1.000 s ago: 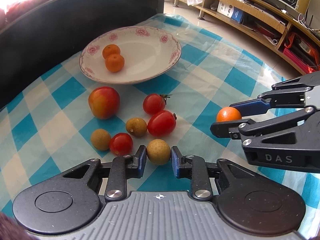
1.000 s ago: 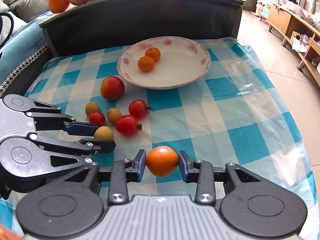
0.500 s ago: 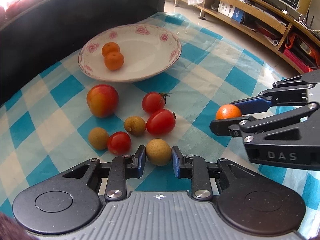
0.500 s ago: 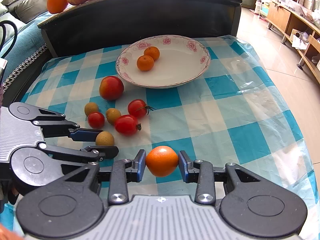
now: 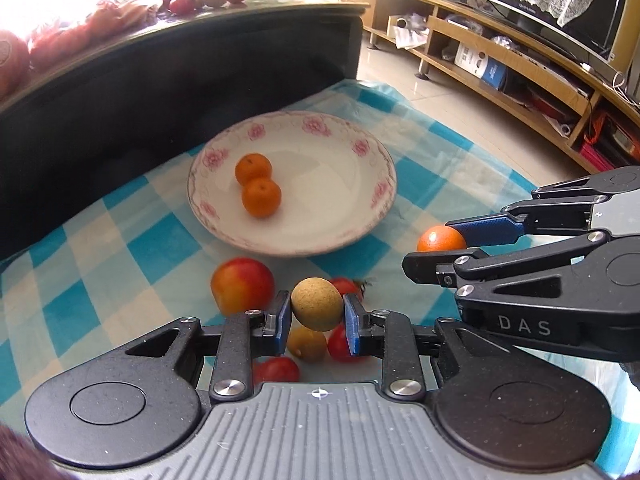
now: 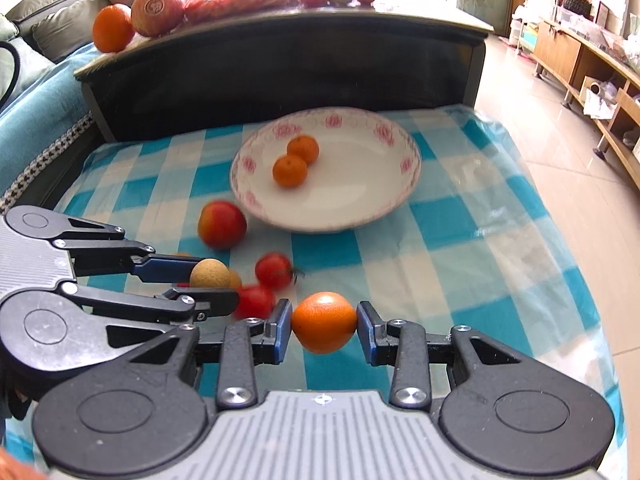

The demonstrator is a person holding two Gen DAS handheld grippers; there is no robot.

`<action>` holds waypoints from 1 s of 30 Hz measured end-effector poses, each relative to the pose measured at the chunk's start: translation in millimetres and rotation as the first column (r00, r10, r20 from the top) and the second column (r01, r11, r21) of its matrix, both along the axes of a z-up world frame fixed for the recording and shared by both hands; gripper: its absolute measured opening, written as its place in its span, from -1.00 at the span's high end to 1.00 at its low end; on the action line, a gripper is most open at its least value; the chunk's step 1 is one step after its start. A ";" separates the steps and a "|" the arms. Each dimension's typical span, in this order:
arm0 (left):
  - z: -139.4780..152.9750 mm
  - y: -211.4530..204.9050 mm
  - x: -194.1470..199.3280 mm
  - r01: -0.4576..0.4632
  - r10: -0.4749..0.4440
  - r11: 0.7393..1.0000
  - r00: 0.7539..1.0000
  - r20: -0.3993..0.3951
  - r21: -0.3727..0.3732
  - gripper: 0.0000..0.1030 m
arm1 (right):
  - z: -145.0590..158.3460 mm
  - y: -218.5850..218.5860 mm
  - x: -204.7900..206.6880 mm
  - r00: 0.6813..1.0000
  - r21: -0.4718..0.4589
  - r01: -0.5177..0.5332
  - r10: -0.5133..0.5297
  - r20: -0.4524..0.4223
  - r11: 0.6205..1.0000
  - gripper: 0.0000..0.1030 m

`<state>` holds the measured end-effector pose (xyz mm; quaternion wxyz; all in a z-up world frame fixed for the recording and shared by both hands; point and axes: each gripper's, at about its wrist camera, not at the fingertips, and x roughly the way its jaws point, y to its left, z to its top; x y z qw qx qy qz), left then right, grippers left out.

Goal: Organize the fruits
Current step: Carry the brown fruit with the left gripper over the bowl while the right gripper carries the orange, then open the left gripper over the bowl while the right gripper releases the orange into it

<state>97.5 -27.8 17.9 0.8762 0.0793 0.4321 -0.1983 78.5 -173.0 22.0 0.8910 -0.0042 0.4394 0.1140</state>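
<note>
My left gripper (image 5: 317,316) is shut on a tan longan (image 5: 317,303) and holds it above the checked cloth. It also shows in the right wrist view (image 6: 208,280). My right gripper (image 6: 324,328) is shut on a small orange (image 6: 324,322), lifted off the cloth; it shows in the left wrist view too (image 5: 440,240). A white floral plate (image 5: 360,216) ahead holds two small oranges (image 5: 260,196). A red apple (image 5: 242,286), cherry tomatoes (image 6: 274,270) and another longan (image 5: 306,344) lie on the cloth below the left gripper.
A dark raised table edge (image 6: 280,60) stands behind the plate with more fruit on top (image 6: 156,6). The cloth's right edge (image 6: 560,220) drops to a tiled floor. Wooden shelving (image 5: 520,68) runs along the right.
Both grippers have risen and moved toward the plate, each carrying its fruit. The longan and the orange have left the cloth.
</note>
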 end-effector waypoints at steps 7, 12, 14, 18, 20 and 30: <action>1.8 1.2 31.5 -0.035 0.035 0.999 0.999 0.015 -0.004 0.32 | 5.5 -2.3 36.7 1.000 -0.002 0.011 -0.011 0.024 1.000 0.25; -2.9 0.3 48.4 -0.046 0.046 0.999 0.999 0.011 0.005 0.32 | 5.1 -2.7 60.9 0.999 -0.001 0.011 -0.011 0.030 1.000 0.25; -5.5 -0.8 52.8 -0.048 0.048 0.999 0.999 0.006 0.009 0.32 | 2.8 -2.9 69.3 1.000 0.000 0.008 -0.008 0.028 1.000 0.25; -8.5 -2.2 59.1 -0.057 0.057 0.998 0.998 0.005 0.017 0.34 | -3.2 -5.0 81.8 1.000 0.004 -0.003 0.003 0.019 1.000 0.25; -9.0 -1.6 61.3 -0.063 0.063 0.998 0.998 0.003 0.016 0.34 | -5.9 -6.1 86.8 1.000 0.007 -0.006 0.006 0.015 1.000 0.25; -9.6 -0.9 65.1 -0.075 0.075 0.997 0.997 -0.002 0.011 0.32 | -12.3 -8.4 98.6 1.000 0.026 -0.008 0.008 0.006 1.000 0.25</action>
